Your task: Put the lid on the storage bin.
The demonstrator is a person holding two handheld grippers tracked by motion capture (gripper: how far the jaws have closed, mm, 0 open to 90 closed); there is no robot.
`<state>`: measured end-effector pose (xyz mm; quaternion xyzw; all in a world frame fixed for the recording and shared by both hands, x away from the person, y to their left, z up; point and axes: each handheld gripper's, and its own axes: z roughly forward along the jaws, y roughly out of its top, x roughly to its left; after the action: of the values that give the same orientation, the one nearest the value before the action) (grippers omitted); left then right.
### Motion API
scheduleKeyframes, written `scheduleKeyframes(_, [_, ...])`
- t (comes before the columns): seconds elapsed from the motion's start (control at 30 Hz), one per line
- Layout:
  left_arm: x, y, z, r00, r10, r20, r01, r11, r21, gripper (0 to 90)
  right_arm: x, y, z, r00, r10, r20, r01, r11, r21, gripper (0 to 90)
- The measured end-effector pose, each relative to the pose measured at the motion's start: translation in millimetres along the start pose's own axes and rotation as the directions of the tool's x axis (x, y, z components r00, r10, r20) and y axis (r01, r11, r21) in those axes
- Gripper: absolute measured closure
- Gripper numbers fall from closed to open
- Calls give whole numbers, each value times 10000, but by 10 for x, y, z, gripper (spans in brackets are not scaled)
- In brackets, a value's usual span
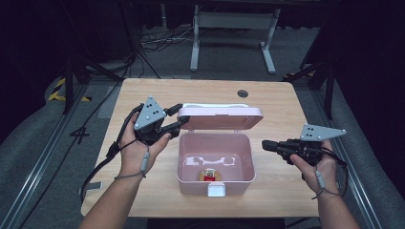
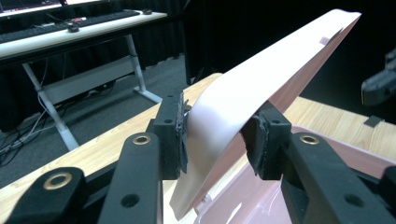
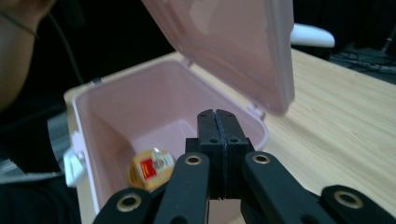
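Note:
A pink lidded box (image 1: 191,183) stands at the middle of the wooden table with its lid (image 1: 219,118) raised. My left gripper (image 1: 180,116) is at the lid's left corner. In the left gripper view its jaws (image 2: 217,140) stand on either side of the lid's edge (image 2: 280,60), and both pads touch it. On the box floor lies a small round item (image 1: 208,174) with a yellow and red label (image 3: 149,169). My right gripper (image 1: 265,144) hovers to the right of the box, pointing at it, shut on nothing (image 3: 216,116). The raised lid (image 3: 224,42) leans over the box rim (image 3: 116,84).
A white latch (image 1: 217,191) sits on the box's front wall and a white handle (image 1: 210,105) on the lid's top. A round cable hole (image 1: 242,93) marks the table's far side. Beyond the table stands a white desk frame (image 1: 234,28) with cables on the floor.

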<state>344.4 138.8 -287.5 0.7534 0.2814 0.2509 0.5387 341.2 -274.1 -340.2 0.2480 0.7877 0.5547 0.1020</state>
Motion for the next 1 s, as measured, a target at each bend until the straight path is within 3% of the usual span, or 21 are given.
scheduleKeyframes(0.33, [-86,-110,-68,9998,-134,154,133,9999,67,553,-5,111,33,9988,466,-136,-478,9930,-1082,900])
scheduleKeyframes(0.5, [-107,-138,-102,9999,-64,110,62,9999,149,546,-16,143,55,9986,526,-83,-532,9909,-1236,900])
scheduleKeyframes(0.57, [-101,-151,-127,9996,-169,205,164,9996,213,538,-14,167,71,9987,488,-137,-502,9907,-1265,900])
scheduleKeyframes(0.8, [-92,-163,-206,9985,70,543,-101,9984,558,469,10,207,118,9995,277,-150,-293,9920,-1226,900])
scheduleKeyframes(0.9, [-27,-210,-239,9953,-359,898,311,9981,536,464,15,208,112,9995,279,-142,-295,9916,-1259,900])
scheduleKeyframes(1.0, [50,-268,-298,9962,-372,786,321,9973,656,461,23,210,106,9996,270,-129,-284,9914,-1274,900])
